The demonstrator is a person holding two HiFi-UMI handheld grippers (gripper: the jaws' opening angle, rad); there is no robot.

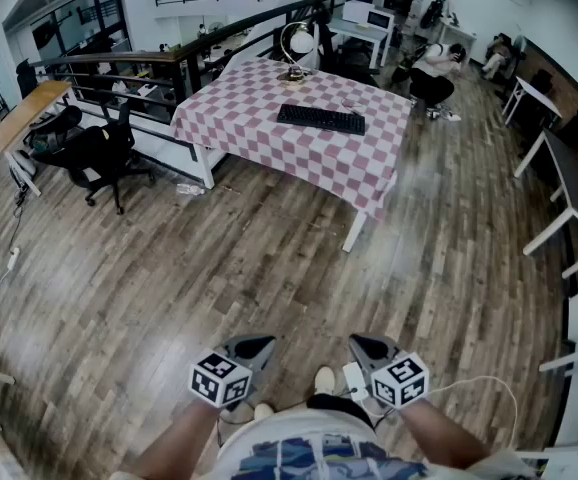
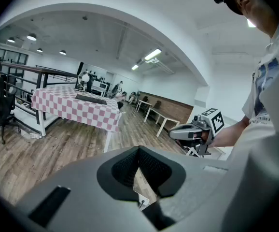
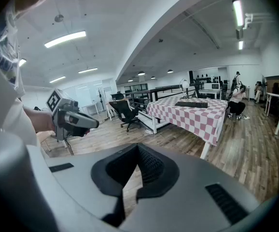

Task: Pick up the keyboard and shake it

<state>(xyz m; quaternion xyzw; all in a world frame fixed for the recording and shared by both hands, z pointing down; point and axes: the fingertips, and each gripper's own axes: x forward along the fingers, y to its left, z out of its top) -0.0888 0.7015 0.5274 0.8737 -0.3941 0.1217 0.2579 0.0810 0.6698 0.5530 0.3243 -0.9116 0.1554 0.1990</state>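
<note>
The keyboard (image 1: 321, 119) is laid flat on the surface (image 1: 269, 148), long axis crosswise. The left tool (image 1: 253, 348) and right tool (image 1: 369, 347) are closed, empty.

Surface (image 1: 254, 133) covered by pink-white checked cloth; black keyboard (image 1: 320, 119) near middle; lamp (image 1: 292, 72) at far edge

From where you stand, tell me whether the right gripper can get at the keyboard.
Probably not yet. The right gripper is shut, close to the person's waist; the keyboard lies on the checkered table across the wooden floor. Only floor lies between, so walking closer should do.
</note>
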